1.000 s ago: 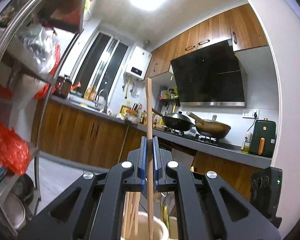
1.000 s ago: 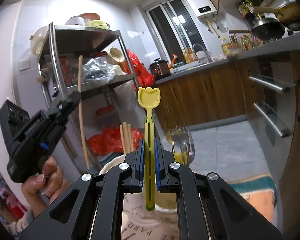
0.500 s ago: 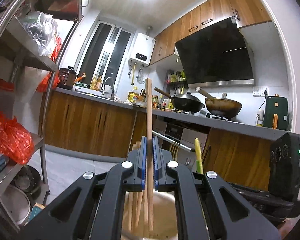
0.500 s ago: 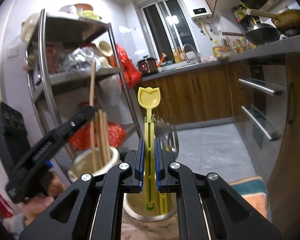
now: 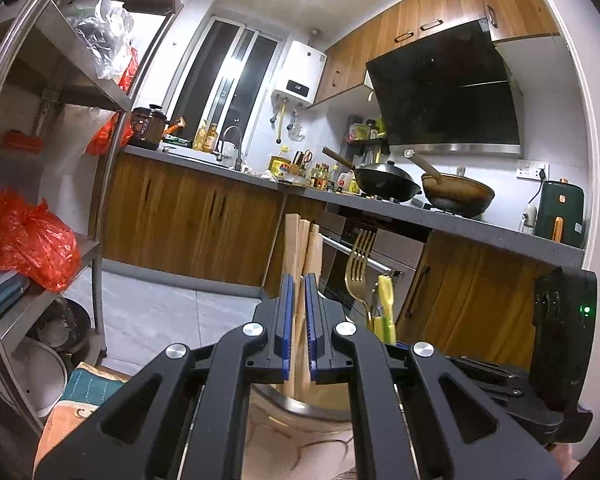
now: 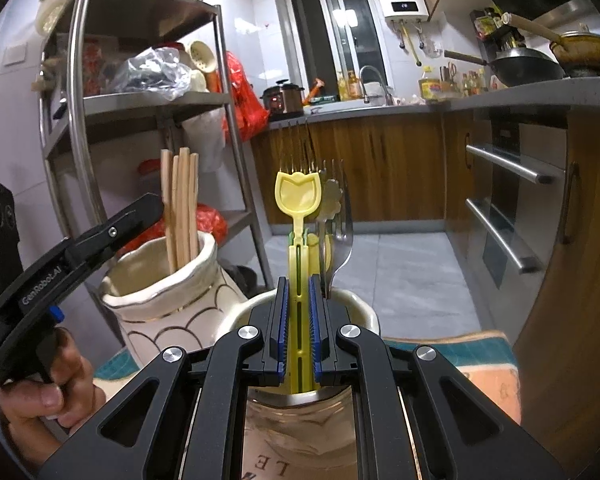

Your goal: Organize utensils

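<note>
At the lower centre of the right wrist view, the right gripper (image 6: 298, 332) was clamped on one yellow plastic utensil with a tulip-shaped head (image 6: 298, 200), held upright with its lower end inside a round cream-rimmed container (image 6: 360, 308). One silver metal fork (image 6: 336, 236) stood in that same container just right of the yellow piece, tines up.

Left of centre in that view, four pale wooden chopsticks (image 6: 180, 204) stood bunched in a cream ceramic vase with gold scallop lines (image 6: 160, 304). The left gripper (image 6: 156, 208) came in from the lower left edge, held by one hand (image 6: 40, 392), its tip against the chopsticks.

In the left wrist view, the left gripper (image 5: 299, 332) was closed on the wooden sticks (image 5: 300, 248) at the frame's centre; which of them the pads pinched I cannot tell. One gold-toned fork (image 5: 358, 256) and the yellow utensil (image 5: 386, 304) showed just right of it.

Two woks (image 5: 420, 186) sat on the stove at the middle right, and one red plastic bag (image 5: 24, 236) lay on the steel shelf rack (image 5: 84, 248) at the left edge.
</note>
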### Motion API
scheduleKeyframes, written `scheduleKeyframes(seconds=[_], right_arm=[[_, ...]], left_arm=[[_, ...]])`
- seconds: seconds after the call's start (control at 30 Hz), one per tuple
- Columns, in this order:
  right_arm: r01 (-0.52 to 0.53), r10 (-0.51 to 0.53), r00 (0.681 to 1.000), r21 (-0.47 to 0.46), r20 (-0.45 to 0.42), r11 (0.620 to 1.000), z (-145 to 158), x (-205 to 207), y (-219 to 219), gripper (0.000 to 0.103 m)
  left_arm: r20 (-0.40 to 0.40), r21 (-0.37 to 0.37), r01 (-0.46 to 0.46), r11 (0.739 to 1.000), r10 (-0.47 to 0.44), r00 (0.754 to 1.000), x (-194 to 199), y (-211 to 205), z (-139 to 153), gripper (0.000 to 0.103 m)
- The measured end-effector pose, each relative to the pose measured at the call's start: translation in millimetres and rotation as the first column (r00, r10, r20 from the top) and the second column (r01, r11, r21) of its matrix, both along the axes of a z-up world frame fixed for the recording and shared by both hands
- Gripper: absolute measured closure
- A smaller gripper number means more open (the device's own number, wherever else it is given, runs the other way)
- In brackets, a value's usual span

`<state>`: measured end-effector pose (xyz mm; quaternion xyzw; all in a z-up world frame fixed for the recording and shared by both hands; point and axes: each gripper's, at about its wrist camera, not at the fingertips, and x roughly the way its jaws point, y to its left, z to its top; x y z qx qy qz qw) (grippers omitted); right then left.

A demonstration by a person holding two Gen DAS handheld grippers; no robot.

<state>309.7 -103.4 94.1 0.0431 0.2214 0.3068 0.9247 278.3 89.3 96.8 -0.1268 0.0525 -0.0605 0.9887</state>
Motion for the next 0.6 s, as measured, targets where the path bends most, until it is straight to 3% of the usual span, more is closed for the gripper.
scheduleKeyframes(seconds=[0.37,0.43,0.47,0.6], right_arm=[[0.002,-0.002,1.0,-0.008,-0.002,1.0,-1,0,1,0.089],[0.005,-0.005,1.0,-0.014,0.004,1.0,0,-1,1,0.079],[0.008,-0.008,1.0,-0.016,0.007,1.0,1,-1,1,0.071],[0.01,-0.009,1.0,-0.011,0.023,1.0,2,-4,-4,0.066]], left_arm=[[-0.031,0.015,0.0,1.0,0.001,1.0,3,-1,-3,0.096],[-0.028,0.02,-0.009,1.0,0.009,1.0,1,-2,-3,0.087],[-0.025,0.022,-0.014,1.0,0.015,1.0,-1,-2,-2,0.078],[0.001,0.025,-0.022,0.999,0.022,1.0,-11,-2,2,0.055]])
